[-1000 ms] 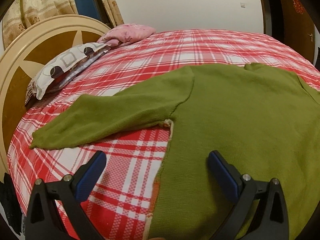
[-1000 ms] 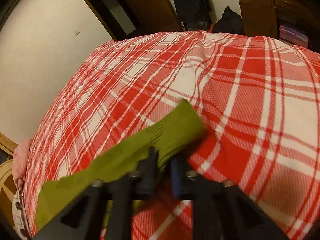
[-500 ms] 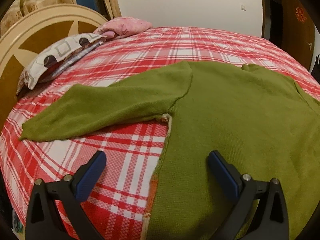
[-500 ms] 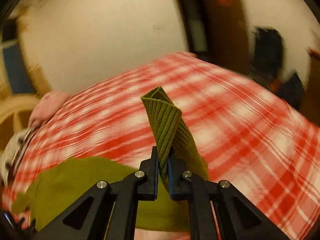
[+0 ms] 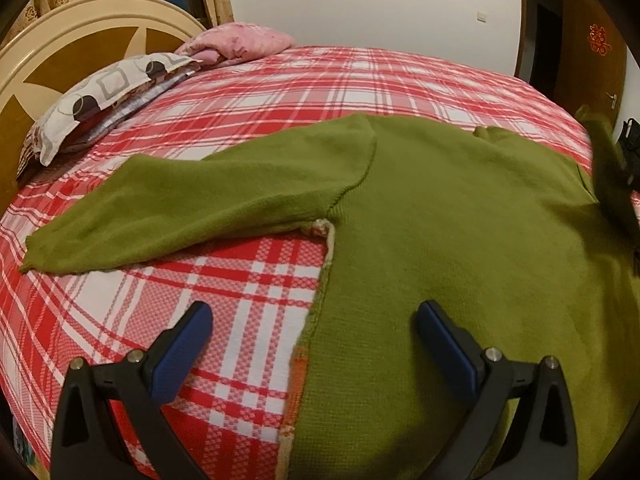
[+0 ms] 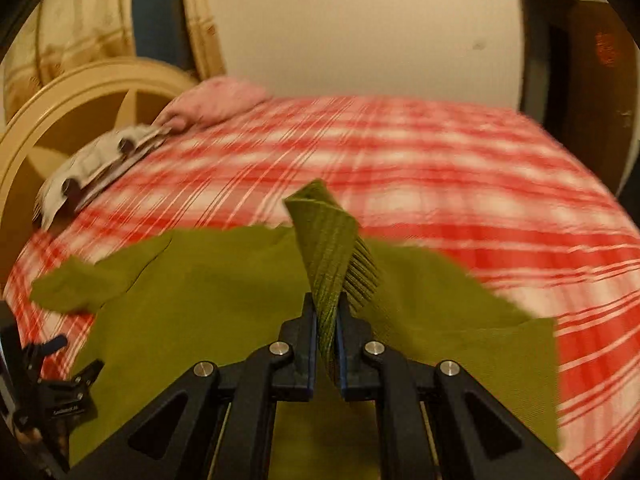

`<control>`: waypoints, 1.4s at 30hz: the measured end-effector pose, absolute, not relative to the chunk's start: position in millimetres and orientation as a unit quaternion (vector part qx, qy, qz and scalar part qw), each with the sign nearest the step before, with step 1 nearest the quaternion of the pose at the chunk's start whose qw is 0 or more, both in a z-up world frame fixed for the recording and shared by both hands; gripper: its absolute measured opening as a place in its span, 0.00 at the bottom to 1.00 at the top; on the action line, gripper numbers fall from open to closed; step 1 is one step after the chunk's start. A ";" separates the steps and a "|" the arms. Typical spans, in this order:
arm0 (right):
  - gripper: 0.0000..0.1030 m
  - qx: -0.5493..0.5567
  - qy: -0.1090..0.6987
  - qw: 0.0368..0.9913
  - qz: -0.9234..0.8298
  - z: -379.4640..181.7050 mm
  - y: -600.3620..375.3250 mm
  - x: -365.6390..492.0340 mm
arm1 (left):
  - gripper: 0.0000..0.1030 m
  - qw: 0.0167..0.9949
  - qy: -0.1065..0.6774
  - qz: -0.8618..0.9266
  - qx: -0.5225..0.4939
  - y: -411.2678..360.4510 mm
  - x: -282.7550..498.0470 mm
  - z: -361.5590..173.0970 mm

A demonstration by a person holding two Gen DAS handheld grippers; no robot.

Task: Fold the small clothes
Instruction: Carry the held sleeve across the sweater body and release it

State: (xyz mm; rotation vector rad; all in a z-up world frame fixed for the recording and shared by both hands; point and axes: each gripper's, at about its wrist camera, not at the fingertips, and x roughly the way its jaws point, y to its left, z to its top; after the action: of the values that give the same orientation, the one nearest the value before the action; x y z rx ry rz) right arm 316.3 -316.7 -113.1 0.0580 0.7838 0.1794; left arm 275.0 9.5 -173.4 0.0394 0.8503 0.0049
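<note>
Olive-green sweater, red-and-white plaid bedspread, pink pillow

Looking at a big bed with a red and white checked cover and a round wooden headboard at its head edge. Lying flat in the middle of the bed: a green sweater, one sleeve reaching out toward the head edge, the other sleeve's ribbed end lifted up off the bed. Resting by the headboard: a white pillow with dark round spots, on top of some darker folded bedding. Sitting in the far corner at the head edge: a pink bundle.
</note>
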 end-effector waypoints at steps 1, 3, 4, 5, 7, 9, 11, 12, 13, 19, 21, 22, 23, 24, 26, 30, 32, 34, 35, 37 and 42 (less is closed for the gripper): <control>0.08 0.032 0.392 0.914 0.100 -122.2 -309.5 317.7 | 1.00 0.911 0.412 0.002 0.019 10.2 275.0 -173.2; 0.26 0.043 0.415 0.900 0.123 -136.5 -303.6 318.0 | 1.00 0.911 0.412 0.002 0.022 9.2 274.8 -172.5; 0.59 0.051 0.423 0.894 0.136 -140.2 -304.3 314.9 | 1.00 0.910 0.413 0.002 0.026 8.4 274.8 -171.7; 0.70 0.064 0.428 0.888 0.157 -142.8 -303.8 308.9 | 1.00 0.910 0.414 0.003 0.029 7.3 274.6 -170.9; 0.74 0.078 0.422 0.884 0.187 -141.2 -309.0 292.6 | 1.00 0.908 0.418 0.002 0.041 3.6 274.8 -167.2; 0.74 0.073 0.410 0.889 0.192 -135.6 -323.8 273.4 | 1.00 0.910 0.413 -0.008 0.034 -1.6 270.9 -158.0; 0.74 0.078 0.397 0.896 0.184 -131.4 -344.5 256.2 | 1.00 0.914 0.404 -0.025 0.037 -15.3 267.5 -144.8; 0.74 0.080 0.388 0.902 0.171 -130.3 -361.0 245.3 | 1.00 0.914 0.401 -0.036 0.036 -24.0 266.6 -138.5; 0.74 0.080 0.380 0.908 0.158 -129.6 -371.2 238.6 | 1.00 0.914 0.401 -0.052 0.031 -34.4 267.1 -131.8; 0.74 0.123 0.347 0.926 0.088 -140.8 -432.8 210.7 | 1.00 0.913 0.397 -0.082 0.045 -101.6 292.9 -115.0; 0.74 0.142 0.352 0.920 0.102 -144.6 -435.0 212.6 | 1.00 0.908 0.404 -0.097 0.047 -125.5 304.0 -114.8; 0.74 0.142 0.354 0.917 0.116 -143.7 -432.2 215.1 | 1.00 0.906 0.407 -0.104 0.047 -134.0 307.7 -114.8; 0.74 0.141 0.354 0.915 0.134 -141.4 -429.0 216.9 | 1.00 0.904 0.410 -0.109 0.046 -144.5 313.8 -113.9; 0.74 0.138 0.349 0.915 0.144 -138.4 -425.0 217.1 | 1.00 0.906 0.407 -0.110 0.046 -150.5 318.1 -112.6; 0.74 0.121 0.328 0.926 0.144 -131.0 -419.6 216.0 | 1.00 0.907 0.405 -0.108 0.050 -166.1 329.4 -115.5; 0.74 0.119 0.293 0.938 0.139 -127.5 -422.9 207.7 | 1.00 0.885 0.448 -0.095 0.085 -180.8 340.2 -149.0; 0.74 0.118 0.286 0.941 0.141 -131.3 -425.0 203.1 | 1.00 0.878 0.461 -0.085 0.097 -173.6 332.8 -158.3; 0.74 0.102 0.279 0.944 0.142 -137.8 -426.0 197.2 | 1.00 0.879 0.456 -0.077 0.113 -158.1 315.4 -160.7; 0.74 0.100 0.278 0.944 0.143 -140.2 -427.6 194.0 | 1.00 0.880 0.455 -0.068 0.120 -150.5 309.0 -161.4; 0.74 0.108 0.276 0.943 0.150 -141.2 -430.9 192.6 | 1.00 0.874 0.467 -0.058 0.124 -132.8 297.7 -163.5; 0.74 0.154 0.274 0.939 0.142 -147.0 -449.0 195.5 | 0.97 0.888 0.443 -0.073 0.103 -125.0 280.7 -140.4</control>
State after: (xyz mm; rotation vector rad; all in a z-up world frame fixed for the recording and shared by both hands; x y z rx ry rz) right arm 195.5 -449.0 -147.0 0.3138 0.5603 0.2906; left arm 280.7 -125.0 -140.4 0.2147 0.9198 -0.1514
